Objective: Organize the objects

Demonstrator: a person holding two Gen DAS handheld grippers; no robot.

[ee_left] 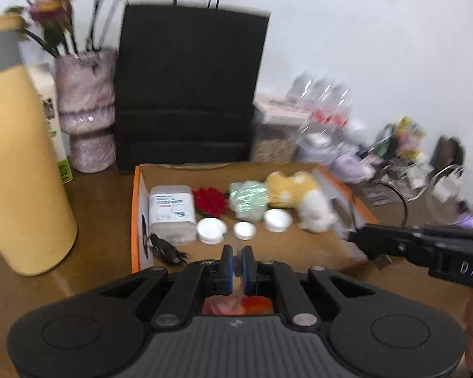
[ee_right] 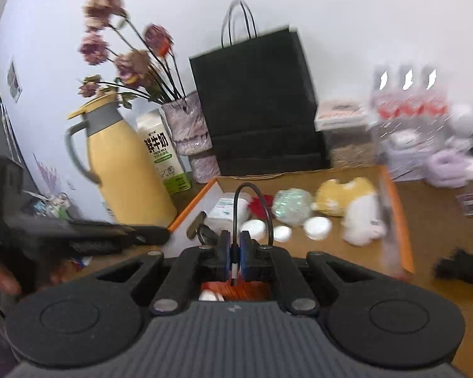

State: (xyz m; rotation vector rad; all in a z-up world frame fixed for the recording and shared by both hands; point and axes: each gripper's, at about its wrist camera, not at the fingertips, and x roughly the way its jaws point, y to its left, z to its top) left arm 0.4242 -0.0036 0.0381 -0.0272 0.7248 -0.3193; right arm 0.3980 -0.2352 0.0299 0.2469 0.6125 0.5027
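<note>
A shallow cardboard box point(ee_left: 299, 252) with orange sides lies on the brown table. It holds a white plastic case point(ee_left: 172, 212), a red flower point(ee_left: 209, 201), an iridescent green bundle point(ee_left: 249, 200), a yellow and white plush point(ee_left: 302, 200), three white round lids point(ee_left: 242, 230) and a black claw clip point(ee_left: 165, 249). My left gripper point(ee_left: 236, 252) hovers shut over the box's near edge; whether something thin sits between its pads I cannot tell. My right gripper point(ee_right: 235, 239) is shut on a black looped cable point(ee_right: 247, 187), whose white end hangs below the pads. It shows in the left wrist view point(ee_left: 353, 236) at the box's right corner.
Behind the box stand a black paper bag point(ee_left: 189, 91), a mottled vase of dried flowers point(ee_left: 86, 107), a milk carton point(ee_right: 164, 154) and a yellow jug point(ee_right: 126, 163). Clear bottles point(ee_right: 406, 100), purple items point(ee_right: 444, 163) and black clutter point(ee_right: 460, 267) crowd the right side.
</note>
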